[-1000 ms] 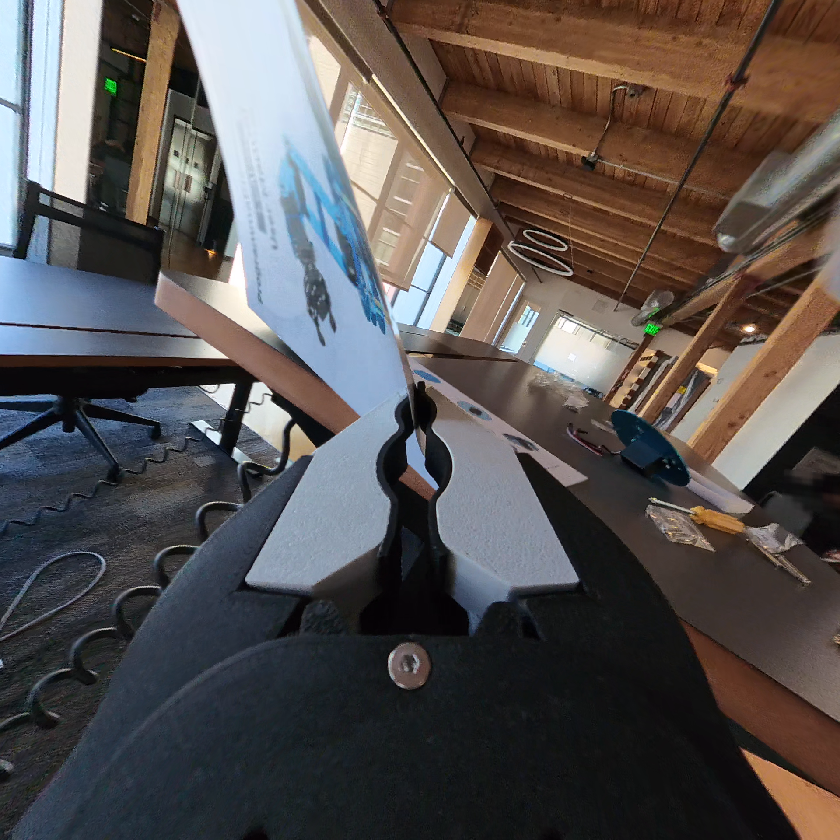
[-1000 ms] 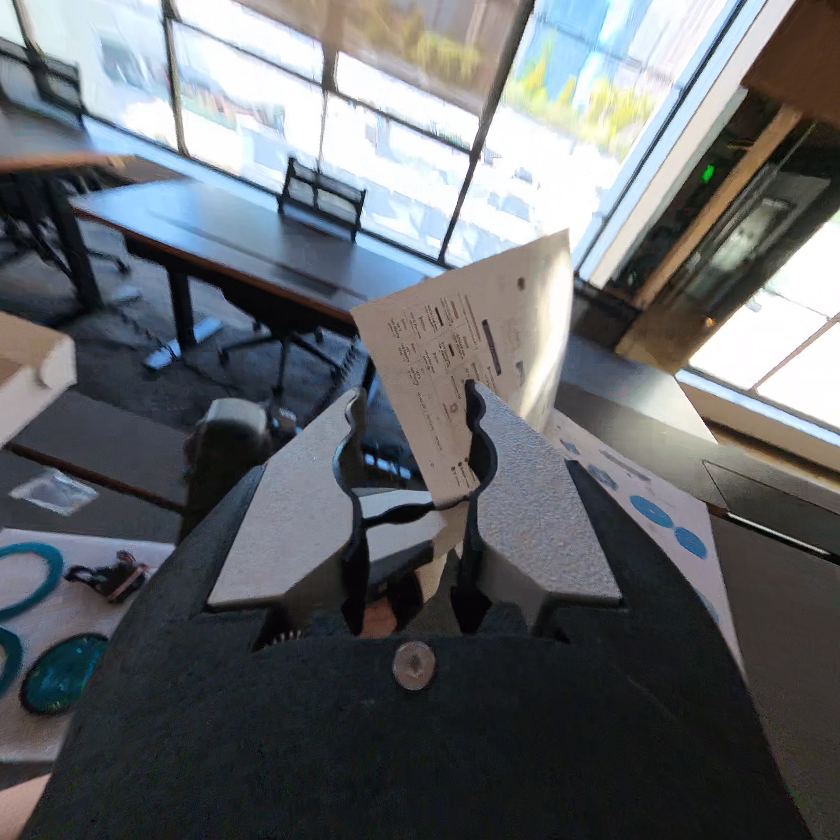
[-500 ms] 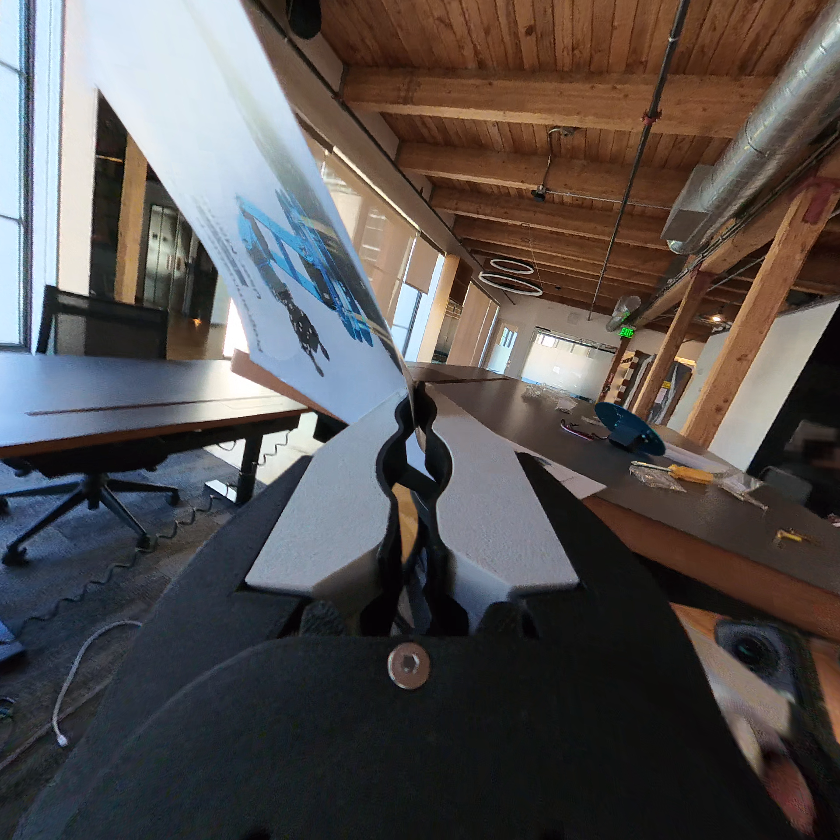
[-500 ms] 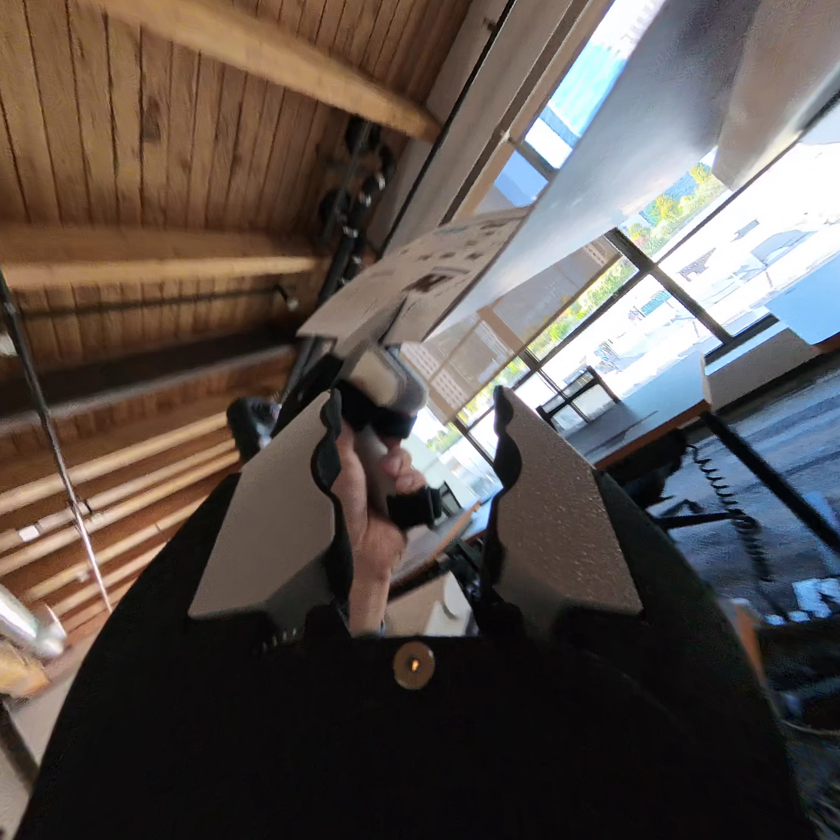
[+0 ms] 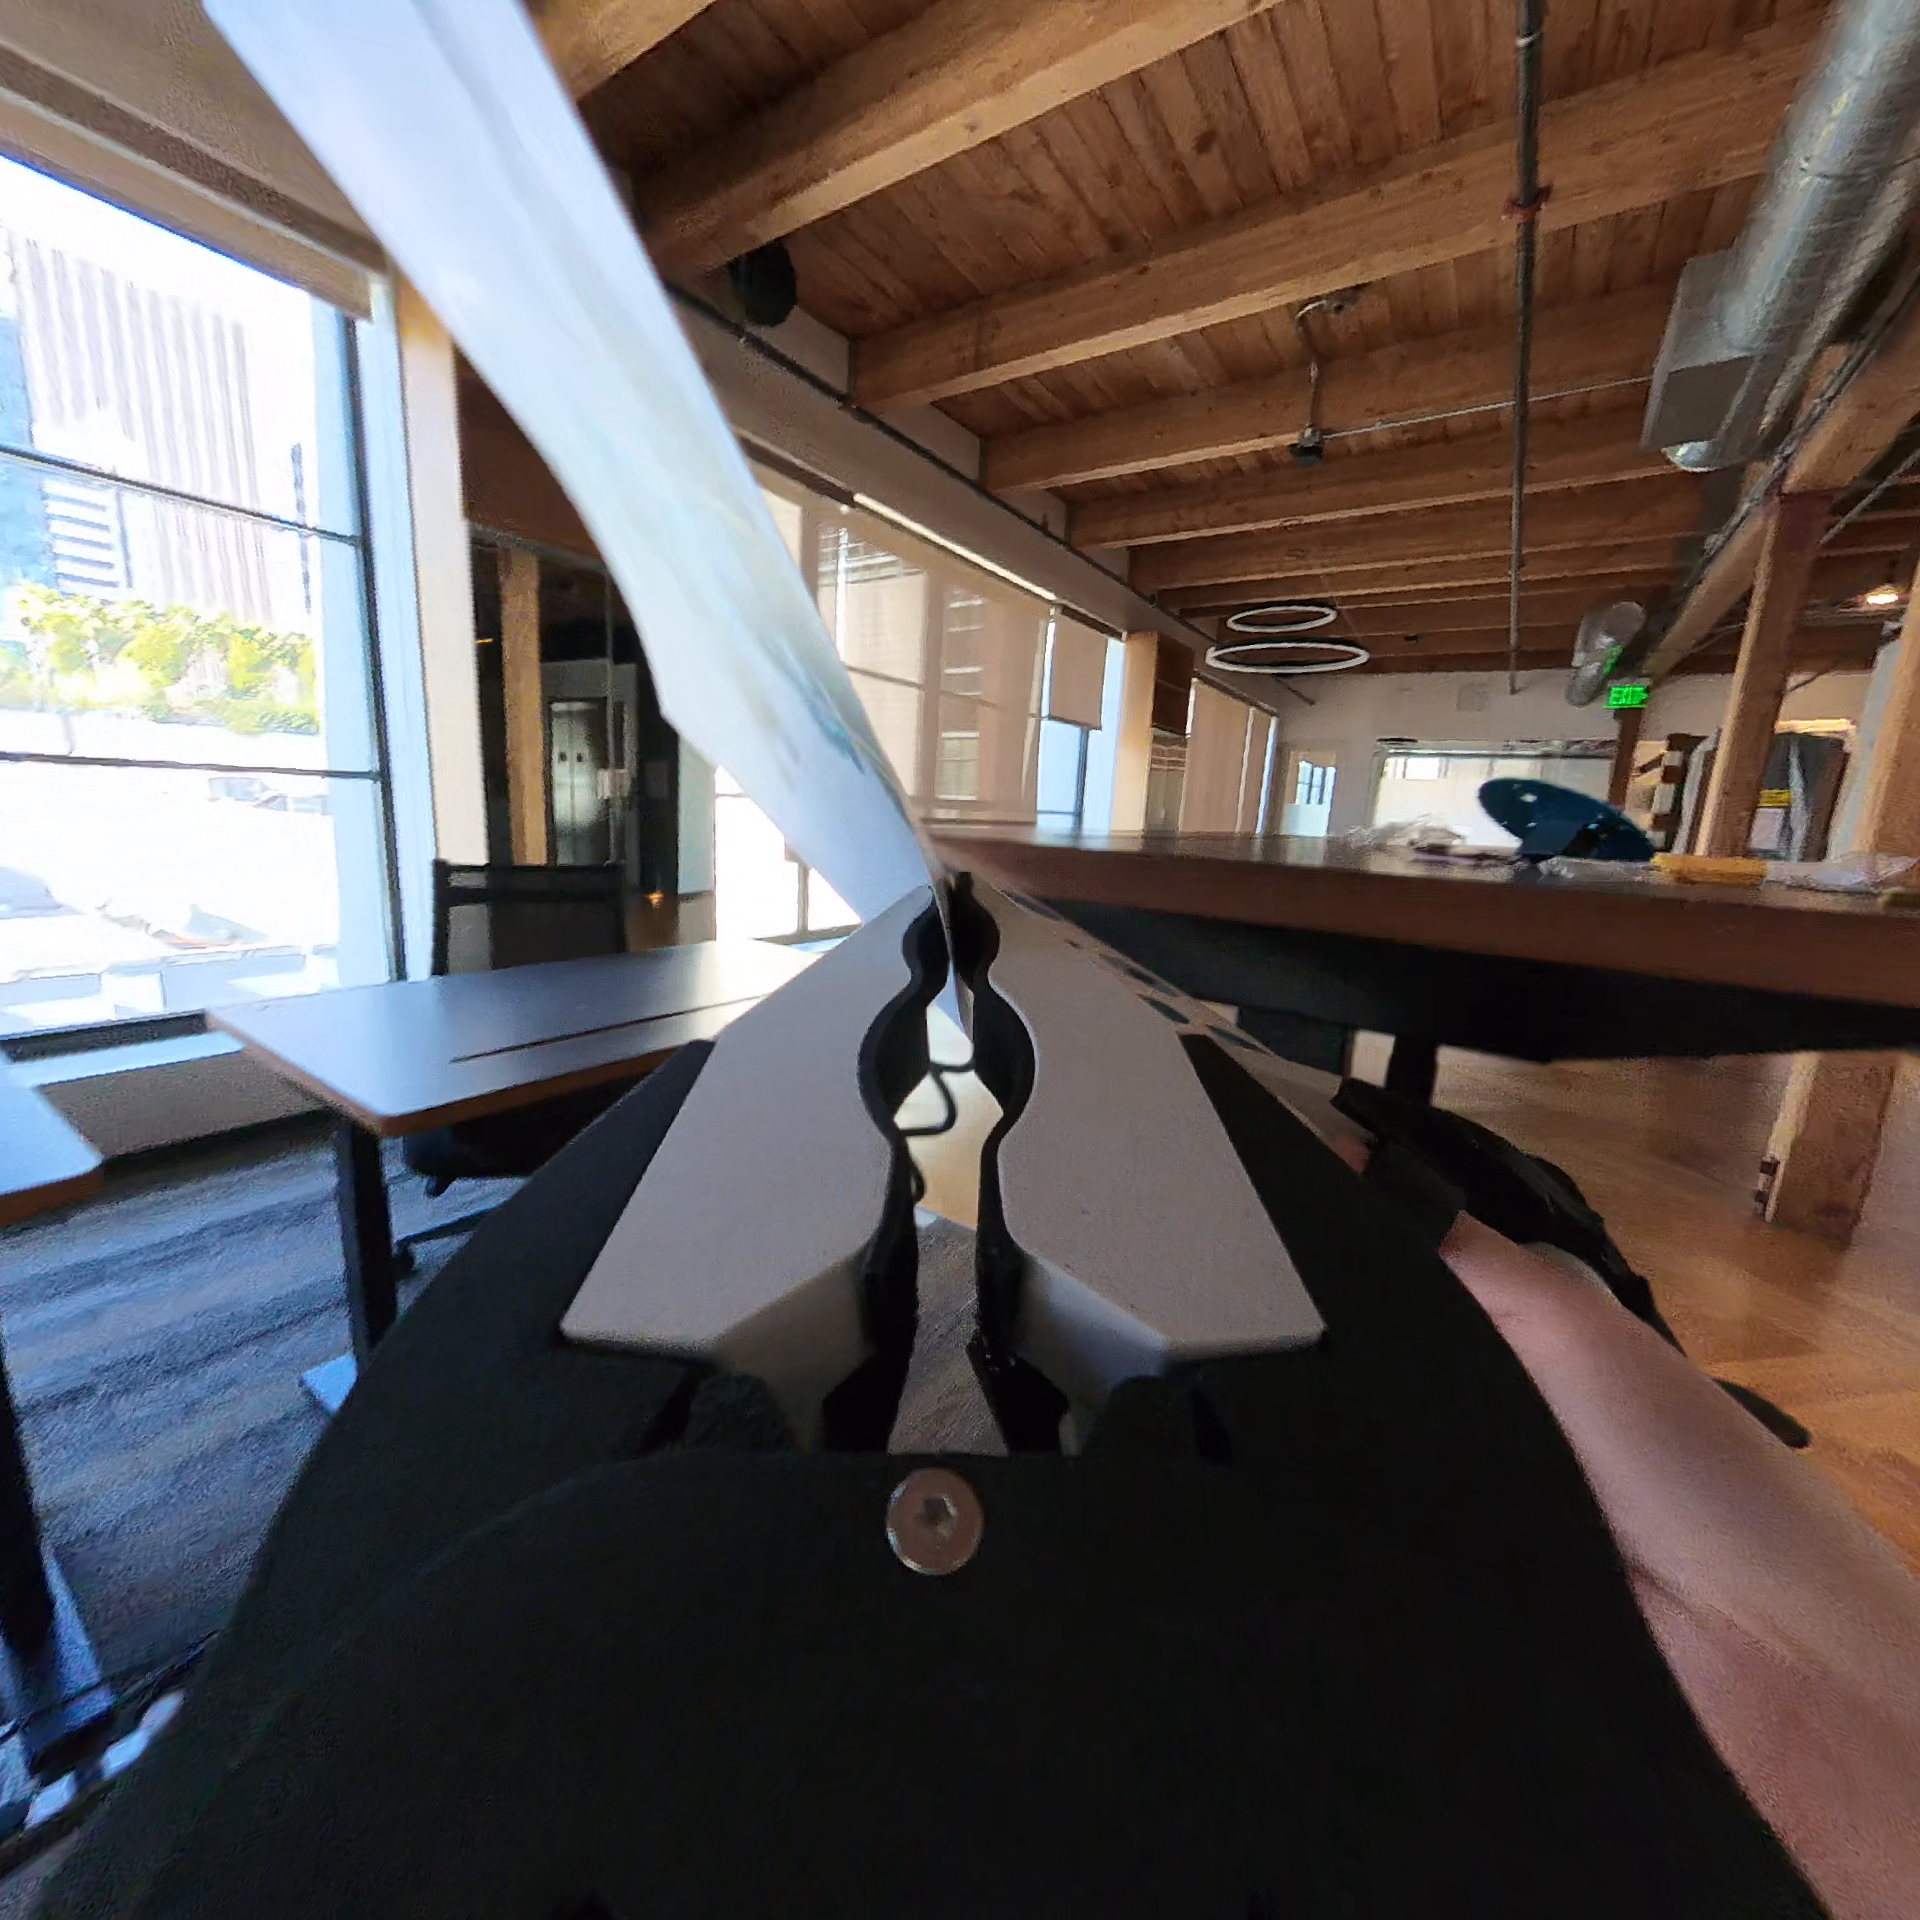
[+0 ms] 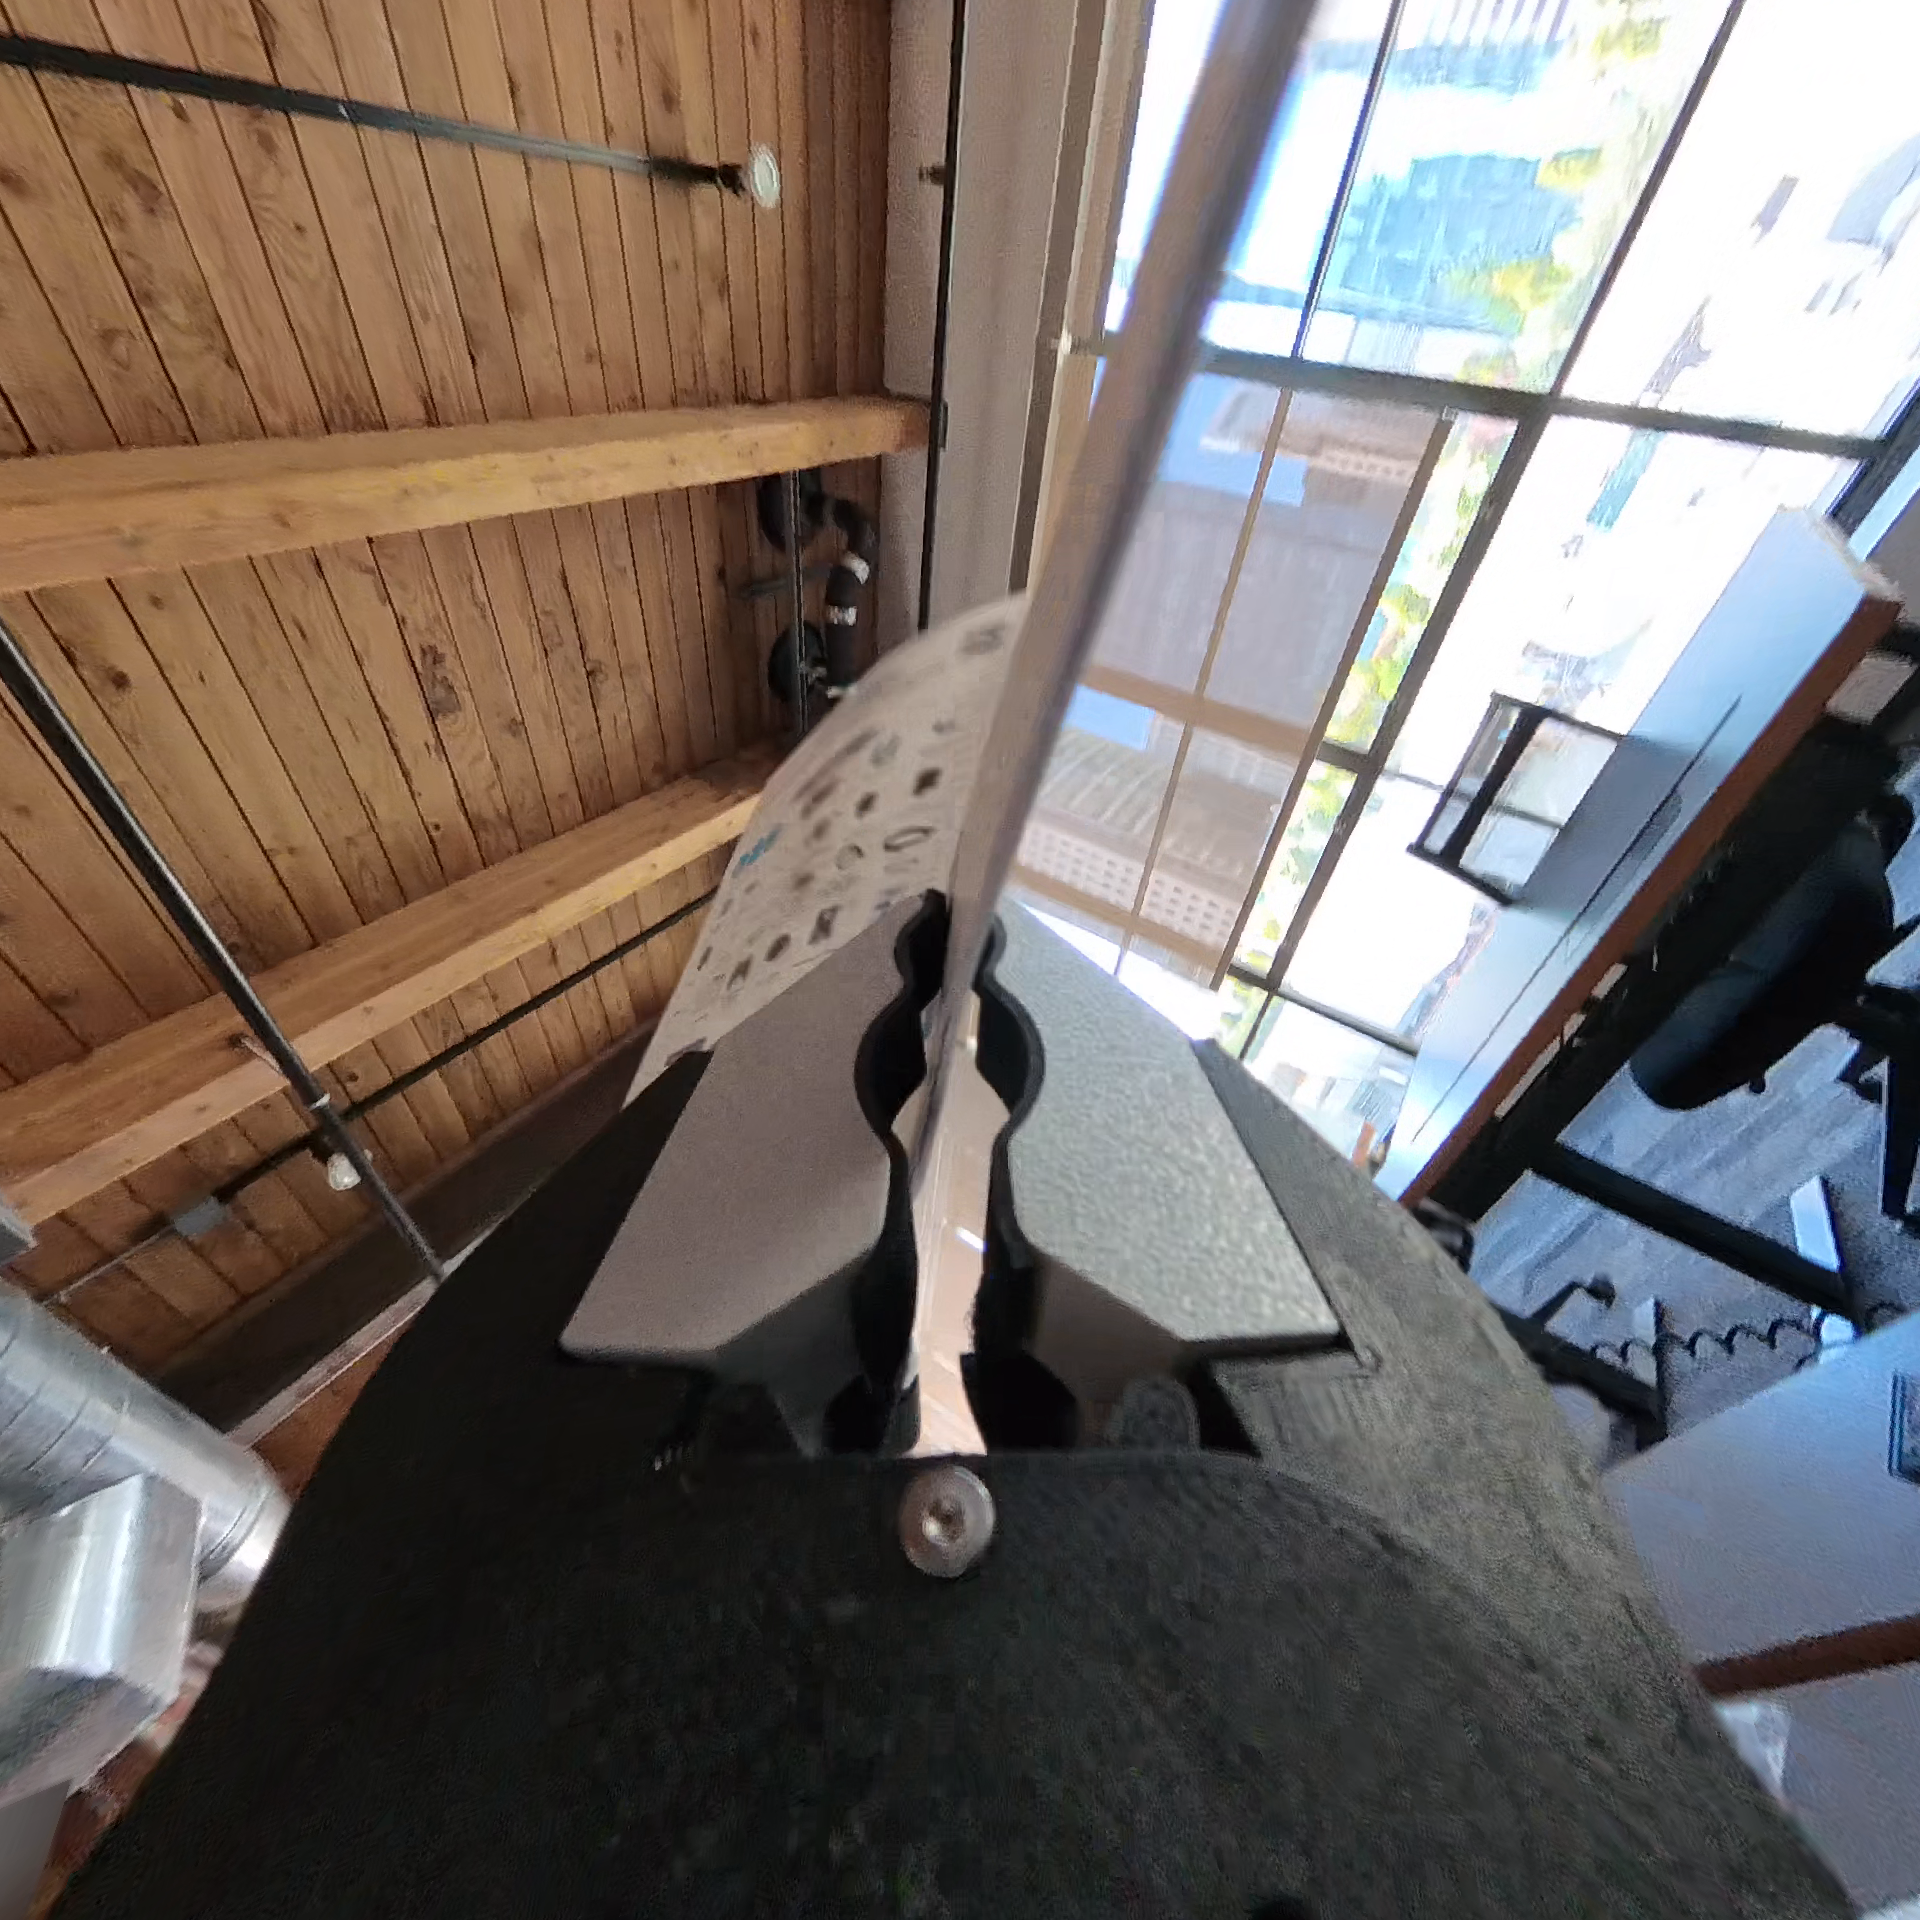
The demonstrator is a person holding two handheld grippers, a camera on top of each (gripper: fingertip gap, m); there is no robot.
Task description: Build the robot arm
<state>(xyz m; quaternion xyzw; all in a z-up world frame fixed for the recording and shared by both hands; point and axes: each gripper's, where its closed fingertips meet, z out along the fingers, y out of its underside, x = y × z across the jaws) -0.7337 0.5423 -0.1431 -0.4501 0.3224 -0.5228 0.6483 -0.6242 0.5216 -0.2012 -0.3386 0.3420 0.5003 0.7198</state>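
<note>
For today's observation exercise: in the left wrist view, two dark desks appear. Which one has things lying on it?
The long desk on the right, carrying a blue disc and a yellow tool. The smaller desk by the window shows a bare top.

two grippers (image 5: 951,909), one printed sheet (image 5: 623,436)

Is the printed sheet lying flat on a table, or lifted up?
Lifted up. The sheet rises from the shut left tongs toward the ceiling, clear of the table; the right tongs pinch it too.
</note>
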